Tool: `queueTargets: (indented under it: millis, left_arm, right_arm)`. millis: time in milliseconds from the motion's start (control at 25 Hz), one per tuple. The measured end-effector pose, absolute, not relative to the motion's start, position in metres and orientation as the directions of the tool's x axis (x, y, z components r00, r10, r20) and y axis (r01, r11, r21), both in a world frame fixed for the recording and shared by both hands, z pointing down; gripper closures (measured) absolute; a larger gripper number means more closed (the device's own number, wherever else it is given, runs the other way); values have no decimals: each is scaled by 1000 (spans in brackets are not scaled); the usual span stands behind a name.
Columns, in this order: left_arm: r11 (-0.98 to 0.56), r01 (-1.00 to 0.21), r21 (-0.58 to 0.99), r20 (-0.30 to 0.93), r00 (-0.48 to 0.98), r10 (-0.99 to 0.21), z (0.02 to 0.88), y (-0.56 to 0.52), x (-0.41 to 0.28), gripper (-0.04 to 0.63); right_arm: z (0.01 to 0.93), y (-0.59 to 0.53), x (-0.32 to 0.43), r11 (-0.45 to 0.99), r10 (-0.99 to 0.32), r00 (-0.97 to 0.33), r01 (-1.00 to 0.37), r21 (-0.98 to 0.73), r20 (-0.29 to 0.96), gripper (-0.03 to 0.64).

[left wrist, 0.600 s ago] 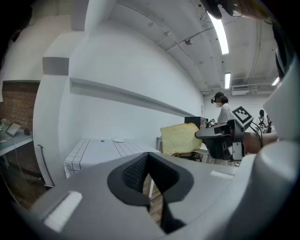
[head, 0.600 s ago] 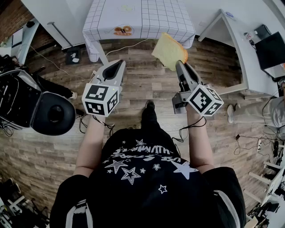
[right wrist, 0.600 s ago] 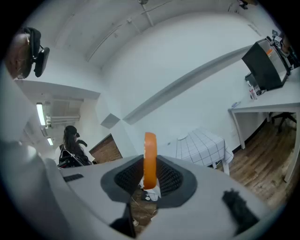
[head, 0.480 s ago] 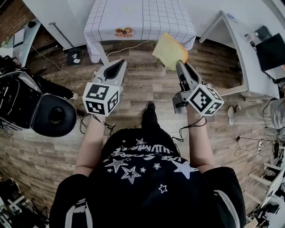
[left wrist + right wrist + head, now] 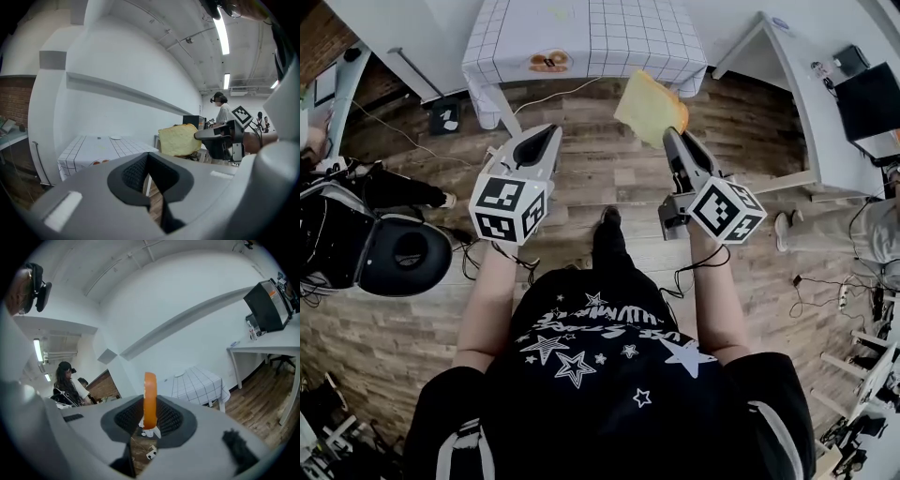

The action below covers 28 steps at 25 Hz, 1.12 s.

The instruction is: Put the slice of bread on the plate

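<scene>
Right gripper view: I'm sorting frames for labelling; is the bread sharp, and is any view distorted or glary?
Right gripper view: slice of bread seen edge-on, reasonably sharp, with strong fisheye bowing. Left gripper view: ceiling light blown out, corners dark. Head view: evenly lit, edges bowed.

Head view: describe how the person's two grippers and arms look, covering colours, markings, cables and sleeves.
The left gripper and right gripper are light grey, tapering housings with black pads. Each carries a white cube of black square markers. Thin black cables hang from both. The T-shirt is black, short-sleeved, with white stars.
</scene>
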<state>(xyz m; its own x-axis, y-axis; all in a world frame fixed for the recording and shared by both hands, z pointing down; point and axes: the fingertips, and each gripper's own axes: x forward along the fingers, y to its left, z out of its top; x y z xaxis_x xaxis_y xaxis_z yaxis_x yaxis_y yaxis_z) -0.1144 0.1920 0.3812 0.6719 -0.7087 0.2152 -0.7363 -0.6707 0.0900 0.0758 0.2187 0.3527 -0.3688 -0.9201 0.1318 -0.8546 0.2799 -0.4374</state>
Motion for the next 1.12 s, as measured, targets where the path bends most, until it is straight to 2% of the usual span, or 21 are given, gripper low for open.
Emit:
queueTargets:
  millis: [440,1120]
  left_arm:
    - [-644,-757,113,260,648,-716,402,144,-101,586]
    - [-594,-801,75,246,592,-767,386,9,-20,586]
  right_arm:
    - [365,166,96,305,-905,-398,-853,-424,149,529]
    - [359,16,171,378,-868,-471,-832,-407,156,529]
